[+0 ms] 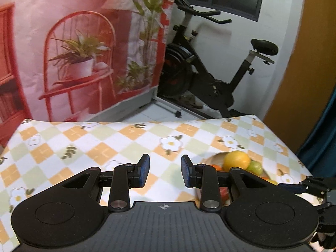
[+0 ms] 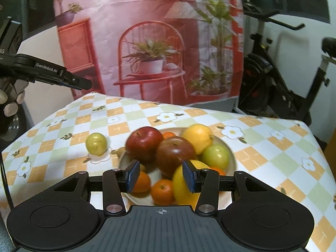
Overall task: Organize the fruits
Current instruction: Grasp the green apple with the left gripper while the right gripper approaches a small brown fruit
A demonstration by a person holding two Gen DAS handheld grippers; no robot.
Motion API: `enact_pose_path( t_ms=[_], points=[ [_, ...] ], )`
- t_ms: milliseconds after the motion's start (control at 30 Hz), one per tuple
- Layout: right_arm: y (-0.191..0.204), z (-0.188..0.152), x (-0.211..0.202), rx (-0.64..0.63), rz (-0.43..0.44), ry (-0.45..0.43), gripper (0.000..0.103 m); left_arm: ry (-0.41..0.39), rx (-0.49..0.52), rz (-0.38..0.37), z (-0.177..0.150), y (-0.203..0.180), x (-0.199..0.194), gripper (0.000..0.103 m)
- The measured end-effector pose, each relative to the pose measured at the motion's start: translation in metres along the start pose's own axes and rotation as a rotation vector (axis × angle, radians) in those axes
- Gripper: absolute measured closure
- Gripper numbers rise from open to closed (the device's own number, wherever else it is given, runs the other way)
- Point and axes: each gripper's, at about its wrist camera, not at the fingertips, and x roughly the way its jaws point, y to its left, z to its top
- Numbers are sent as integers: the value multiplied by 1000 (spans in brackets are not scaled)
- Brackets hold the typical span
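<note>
A pale bowl (image 2: pixel 231 147) on the checked tablecloth (image 2: pixel 262 138) holds a pile of fruit. In it are two red apples (image 2: pixel 145 142), a yellow-orange citrus (image 2: pixel 197 135), a green apple (image 2: pixel 216 156), small mandarins (image 2: pixel 162 191) and a large yellow fruit (image 2: pixel 180 187). One yellow-green fruit (image 2: pixel 96 143) lies alone on the cloth, left of the bowl. My right gripper (image 2: pixel 161 176) hovers over the bowl's near side, open, with nothing between its pads. My left gripper (image 1: pixel 165 173) is open and empty above bare cloth, left of the bowl (image 1: pixel 212 158).
The table's far edge (image 1: pixel 134 122) drops off toward a printed red backdrop (image 1: pixel 84 52). An exercise bike (image 1: pixel 210 67) stands behind on the right. A hand (image 2: pixel 10 100) holds the left gripper (image 2: pixel 79 83) at the far left. The right gripper's fingers (image 1: pixel 302 185) show at the right edge.
</note>
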Motion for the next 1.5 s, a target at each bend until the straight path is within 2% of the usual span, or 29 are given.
enact_pose_path(
  t_ms=[200, 333, 400, 433, 467, 567, 833, 900, 933, 1167, 1500],
  points=[
    [14, 13, 15, -2, 17, 12, 61, 49, 8, -6, -17, 12, 7, 66],
    [18, 19, 24, 19, 28, 23, 61, 98, 37, -36, -34, 9, 20, 65],
    [19, 21, 27, 5, 27, 33, 61, 116, 62, -39, -41, 8, 26, 60],
    [19, 23, 29, -3, 28, 38, 61, 123, 70, -42, -44, 8, 29, 52],
    [19, 24, 31, -10, 30, 43, 61, 128, 74, -46, -47, 8, 32, 48],
    [21, 31, 37, -40, 33, 62, 61, 153, 84, -69, -54, 10, 40, 48],
    [36, 50, 66, -125, 77, 133, 61, 190, 96, -70, -62, 11, 53, 49],
    [41, 54, 74, -154, 86, 154, 61, 200, 104, -67, -64, 10, 56, 52],
    [43, 56, 78, -168, 91, 164, 61, 194, 112, -72, -65, 10, 56, 60],
    [57, 65, 98, -258, 123, 225, 61, 176, 69, -63, -64, 19, 54, 60],
    [91, 79, 131, -483, 175, 322, 62, 102, -44, -8, -56, 54, 24, 60]
  ],
)
